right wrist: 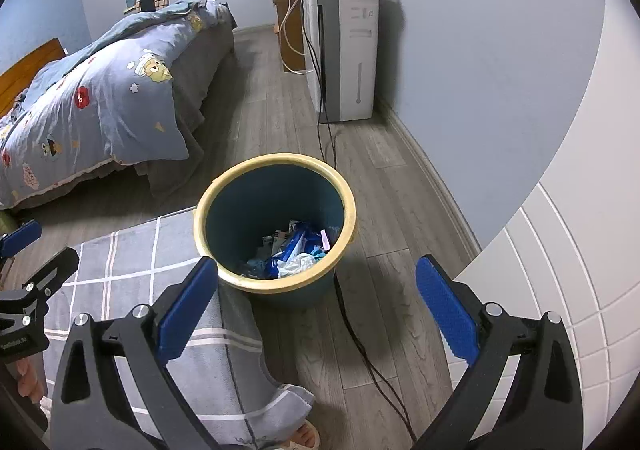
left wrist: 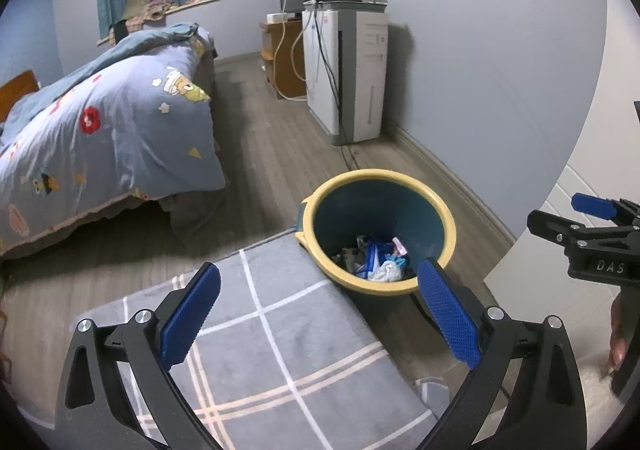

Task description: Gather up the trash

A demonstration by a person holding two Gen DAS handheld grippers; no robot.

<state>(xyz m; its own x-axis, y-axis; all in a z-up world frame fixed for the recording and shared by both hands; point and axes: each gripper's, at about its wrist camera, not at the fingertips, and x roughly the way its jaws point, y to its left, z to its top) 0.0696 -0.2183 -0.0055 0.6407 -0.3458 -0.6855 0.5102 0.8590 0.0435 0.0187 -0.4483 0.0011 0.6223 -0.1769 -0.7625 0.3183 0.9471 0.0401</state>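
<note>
While both grippers stand empty and spread wide, I note the bin [right wrist: 275, 220] holding the trash [right wrist: 294, 248] lies ahead: centred before the right gripper [right wrist: 316, 296], right of the left gripper [left wrist: 320, 310].

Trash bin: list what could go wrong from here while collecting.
1. A black cable runs along the floor right beside the trash bin; lifting or dragging the bin might snag it.
2. The left gripper and right gripper are both open and empty, so nothing is secured yet.
3. The wrappers sit deep inside; reaching them could tip the bin.
</note>
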